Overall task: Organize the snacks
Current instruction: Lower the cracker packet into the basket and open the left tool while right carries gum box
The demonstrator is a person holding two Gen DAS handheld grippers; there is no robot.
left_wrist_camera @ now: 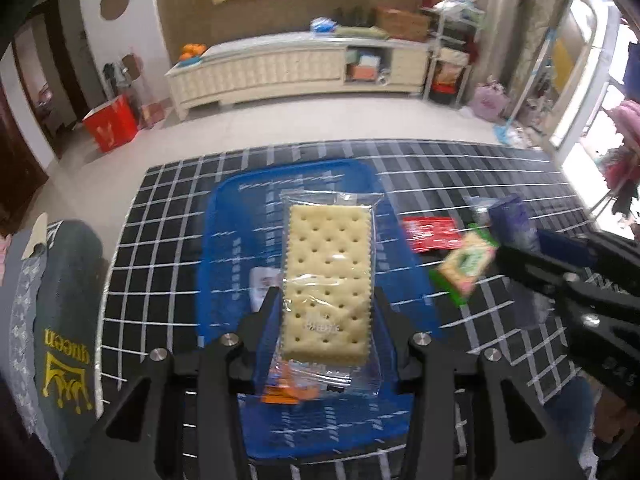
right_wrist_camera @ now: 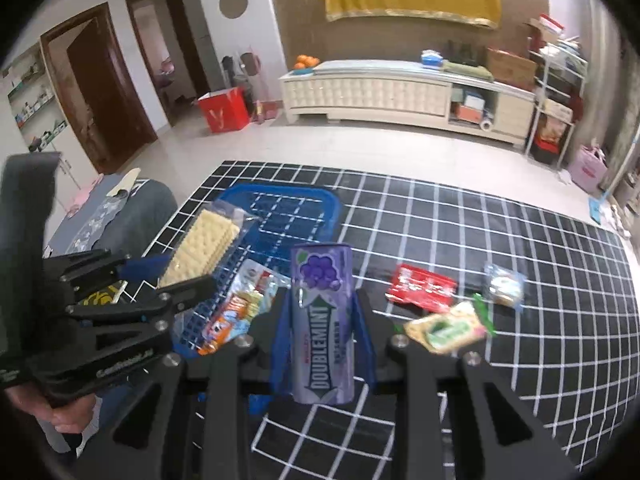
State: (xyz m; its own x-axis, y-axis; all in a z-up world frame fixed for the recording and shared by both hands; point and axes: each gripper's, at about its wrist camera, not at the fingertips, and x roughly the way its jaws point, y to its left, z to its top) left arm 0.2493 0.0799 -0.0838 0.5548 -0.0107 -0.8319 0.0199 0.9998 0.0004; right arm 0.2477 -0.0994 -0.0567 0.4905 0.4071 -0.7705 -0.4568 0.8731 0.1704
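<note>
My left gripper (left_wrist_camera: 326, 300) is shut on a clear-wrapped cracker pack (left_wrist_camera: 328, 276) and holds it over the blue basket (left_wrist_camera: 224, 216). The same pack (right_wrist_camera: 204, 246) and the left gripper (right_wrist_camera: 176, 276) show at the left of the right wrist view, above the basket (right_wrist_camera: 320, 204). My right gripper (right_wrist_camera: 322, 308) is shut on a purple Doublemint gum tube (right_wrist_camera: 322, 328), held above the table right of the basket. It shows in the left wrist view too (left_wrist_camera: 514, 220). An orange snack packet (right_wrist_camera: 236, 312) lies in the basket.
On the black grid tablecloth (right_wrist_camera: 520, 280) lie a red packet (right_wrist_camera: 422, 288), a green-edged cracker pack (right_wrist_camera: 448, 326) and a small clear-wrapped snack (right_wrist_camera: 504, 288). A grey cushion with a "queen" crown print (left_wrist_camera: 60, 320) sits left of the table. A white cabinet (right_wrist_camera: 400, 92) stands against the far wall.
</note>
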